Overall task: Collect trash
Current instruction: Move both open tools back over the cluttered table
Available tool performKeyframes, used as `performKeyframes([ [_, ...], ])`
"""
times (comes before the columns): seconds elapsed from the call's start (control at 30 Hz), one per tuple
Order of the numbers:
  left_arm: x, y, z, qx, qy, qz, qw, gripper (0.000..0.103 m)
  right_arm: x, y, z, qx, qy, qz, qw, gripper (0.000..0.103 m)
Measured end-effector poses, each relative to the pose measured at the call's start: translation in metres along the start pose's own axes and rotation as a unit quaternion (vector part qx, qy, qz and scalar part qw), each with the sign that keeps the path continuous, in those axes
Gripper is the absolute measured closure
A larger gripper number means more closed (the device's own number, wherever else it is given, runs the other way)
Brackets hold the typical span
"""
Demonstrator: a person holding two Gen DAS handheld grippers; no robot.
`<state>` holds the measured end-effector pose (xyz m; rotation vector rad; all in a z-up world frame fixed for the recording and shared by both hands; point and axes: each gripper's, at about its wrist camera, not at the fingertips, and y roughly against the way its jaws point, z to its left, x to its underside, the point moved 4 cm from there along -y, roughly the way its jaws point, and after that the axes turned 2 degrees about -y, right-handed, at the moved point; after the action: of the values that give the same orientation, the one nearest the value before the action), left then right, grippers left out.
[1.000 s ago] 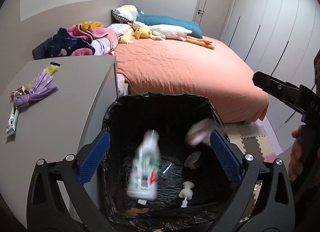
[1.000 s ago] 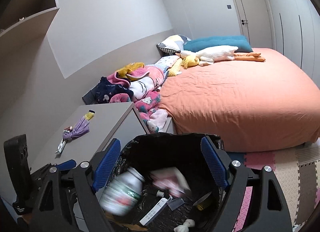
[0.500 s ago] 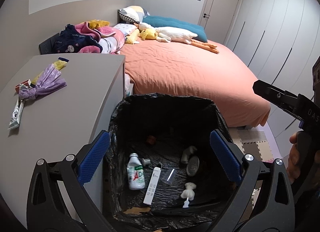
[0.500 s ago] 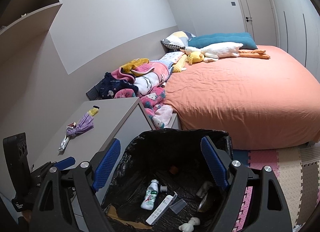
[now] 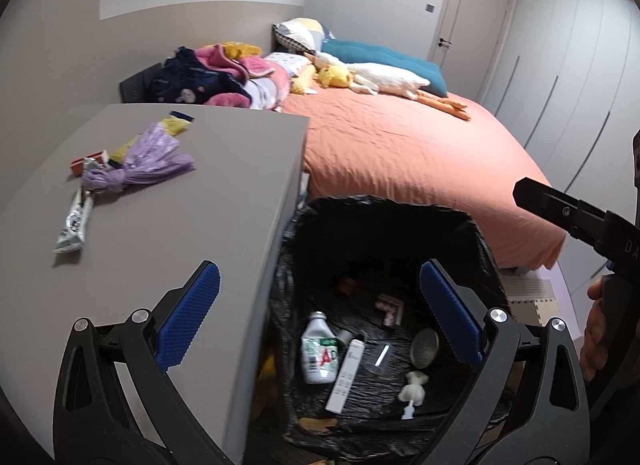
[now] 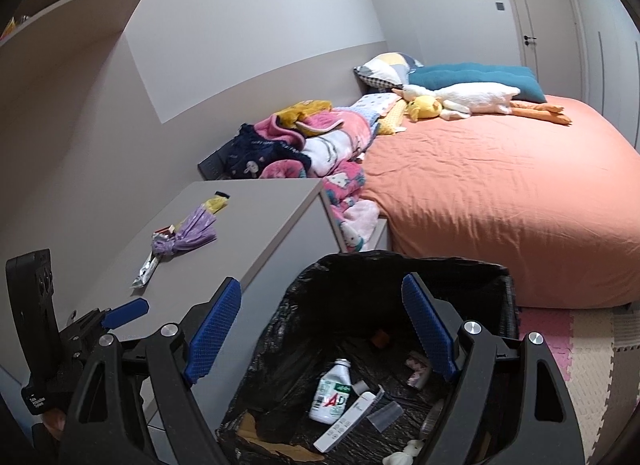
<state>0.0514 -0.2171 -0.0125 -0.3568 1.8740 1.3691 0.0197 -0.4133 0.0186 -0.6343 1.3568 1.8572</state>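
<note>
the left gripper (image 5: 318,315) has its blue pads spread wide with nothing between them, one pad over the grey cabinet top (image 5: 168,193), the other over the black-lined bin (image 5: 472,233). the right gripper (image 6: 322,327) is likewise released and empty, hanging above the bin's mouth. down in the bin lie a white bottle (image 5: 319,349) with a green and red label whose large letters look like "ad", the smaller print too fine to read, a long white box (image 5: 346,375) with tiny unreadable marks, a round tin lid (image 5: 425,347) and other scraps. trash yet to be picked sits on the cabinet top, well apart from both grippers: a knotted purple bag (image 5: 144,163), a yellow wrapper (image 5: 178,125) and a silvery wrapper (image 5: 74,221). the cabinet's right edge runs just beside the bin's rim, with bare top between that edge and the trash. the right tool's side shows "da" in white. past the bin stands a bed (image 6: 500,193), with foam mats (image 6: 580,337) on the floor.
</note>
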Motion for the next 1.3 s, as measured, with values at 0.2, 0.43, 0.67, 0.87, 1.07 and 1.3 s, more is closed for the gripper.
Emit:
performKeyframes([
  [0.2,-0.001,0.003,0.024,-0.016,0.009,-0.001,0.9998,0.006,-0.001,-0.017,0.022,-0.012,0.009,0.011,1.000,0.020],
  [0.43,-0.001,0.005,0.057,-0.037,0.029,-0.004,0.9989,0.006,-0.004,-0.040,0.051,-0.028,0.023,0.024,0.999,0.020],
  [0.67,0.000,0.005,0.094,-0.055,0.051,-0.007,0.9972,0.006,-0.008,-0.064,0.081,-0.047,0.040,0.037,0.997,0.020],
  [0.87,0.000,0.004,0.121,-0.069,0.070,-0.007,0.9951,0.006,-0.007,-0.089,0.104,-0.060,0.052,0.056,0.995,0.020],
  [1.07,0.000,0.002,0.149,-0.083,0.093,-0.010,0.9921,0.006,-0.006,-0.113,0.123,-0.072,0.056,0.076,0.993,0.020],
  [1.3,-0.004,-0.002,0.182,-0.110,0.108,-0.001,0.9881,0.006,-0.005,-0.140,0.145,-0.087,0.061,0.093,0.990,0.020],
])
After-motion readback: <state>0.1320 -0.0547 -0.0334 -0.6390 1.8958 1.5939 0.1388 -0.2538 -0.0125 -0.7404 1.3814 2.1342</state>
